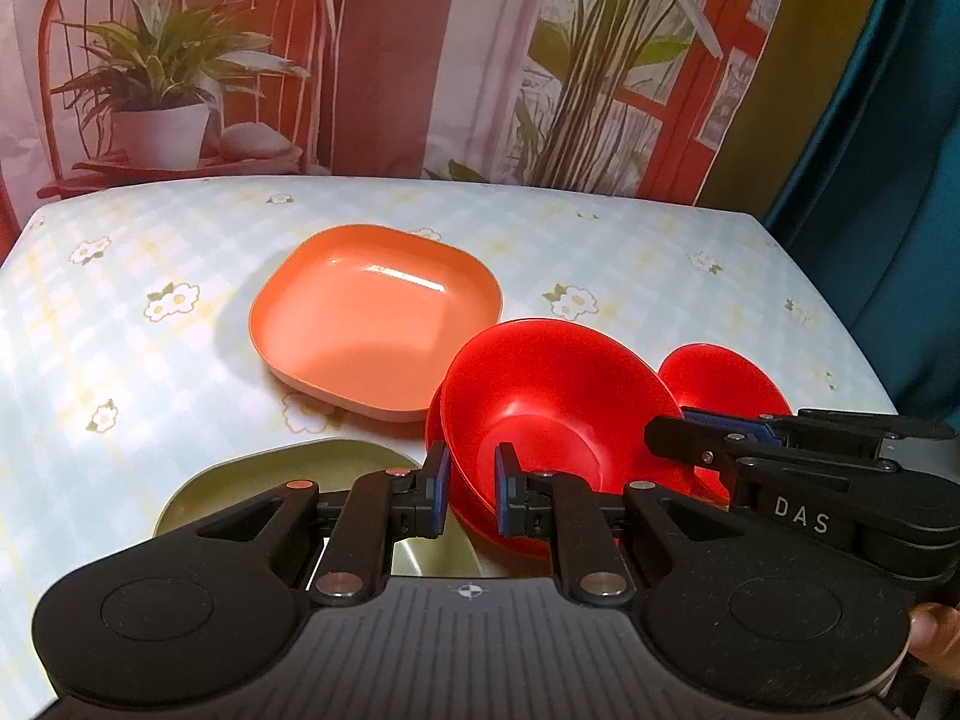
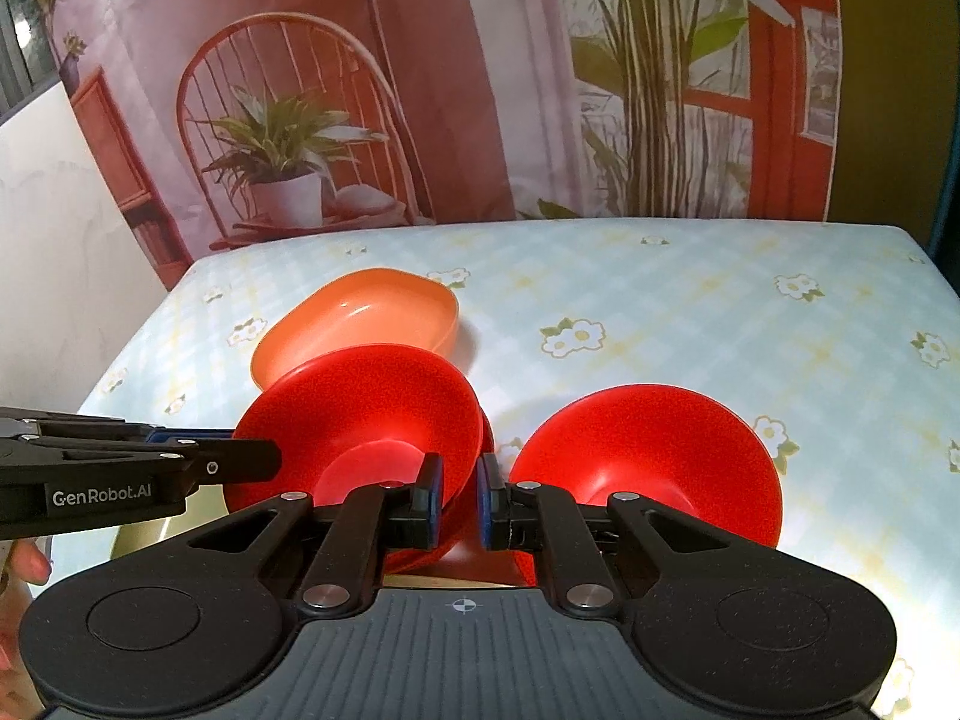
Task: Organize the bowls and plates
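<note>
Left wrist shows "DAS" on right tongs (image 1: 690, 441), "GenRobot.AI" marks left tongs (image 2: 240, 450); both grip stacked red bowls (image 1: 540, 414).

A table under a pale blue-and-yellow checked cloth with white flowers (image 1: 150, 300) stands before a printed backdrop of a red wire chair, potted plant and red-framed window (image 2: 420, 120), with a teal curtain (image 1: 888, 150) at right.
</note>
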A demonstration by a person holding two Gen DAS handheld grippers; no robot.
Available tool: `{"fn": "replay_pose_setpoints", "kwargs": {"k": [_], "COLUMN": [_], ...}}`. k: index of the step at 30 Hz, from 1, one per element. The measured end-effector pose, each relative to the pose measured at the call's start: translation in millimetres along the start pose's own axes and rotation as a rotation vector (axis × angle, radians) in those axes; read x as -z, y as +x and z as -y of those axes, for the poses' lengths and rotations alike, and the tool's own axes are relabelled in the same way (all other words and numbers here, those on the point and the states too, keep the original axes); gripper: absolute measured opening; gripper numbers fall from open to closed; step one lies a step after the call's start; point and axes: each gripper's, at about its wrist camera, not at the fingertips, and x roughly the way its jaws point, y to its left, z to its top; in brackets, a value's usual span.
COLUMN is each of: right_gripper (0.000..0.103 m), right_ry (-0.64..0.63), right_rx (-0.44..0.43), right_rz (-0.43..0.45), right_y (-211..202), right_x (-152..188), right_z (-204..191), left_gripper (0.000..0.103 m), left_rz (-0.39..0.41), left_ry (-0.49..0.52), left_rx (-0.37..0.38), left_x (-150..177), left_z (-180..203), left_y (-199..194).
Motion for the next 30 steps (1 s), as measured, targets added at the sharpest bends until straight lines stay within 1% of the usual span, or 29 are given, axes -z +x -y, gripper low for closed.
{"fn": "replay_pose_setpoints", "kwargs": {"k": [8,10,13,16,17,19,24,28,30], "right_gripper": [0.013,0.013,0.013,0.014,0.015,0.015,0.015,0.015,0.017], "right_ry": [-0.033,-0.044,-0.048,-0.046,-0.044,-0.046,-0.043,-0.04,-0.039], "right_rx": [0.01,0.014,0.013,0.014,0.012,0.013,0.013,0.022,0.033], "right_rz": [-0.004,-0.002,-0.001,-0.002,-0.003,-0.002,0.005,0.026,0.042], "right_y": [3.9,3.9,3.6,3.7,3.6,3.4,2.4,-3.4,-7.5], "right_x": [0.7,1.2,1.2,1.5,2.0,2.2,2.6,1.5,0.5], "right_z": [-2.5,-4.3,-3.9,-4.2,-4.4,-4.9,-5.6,-1.7,2.4], "left_gripper": [0.015,0.018,0.019,0.026,0.029,0.032,0.032,0.032,0.032], "left_rz": [-0.004,-0.005,-0.005,-0.001,0.0,0.005,0.017,0.04,0.05], "left_ry": [0.009,0.009,0.01,0.013,0.01,0.007,0.002,-0.001,0.001], "left_rx": [-0.017,-0.02,-0.022,-0.027,-0.028,-0.03,-0.036,-0.036,-0.036], "left_x": [1.4,1.2,0.8,0.4,0.5,0.7,-0.1,-1.1,-2.4], "left_z": [4.0,4.4,4.2,3.8,4.0,3.1,2.1,3.7,5.7], "left_y": [2.6,2.7,2.7,1.4,0.8,0.0,-4.3,-10.3,-12.1]}}
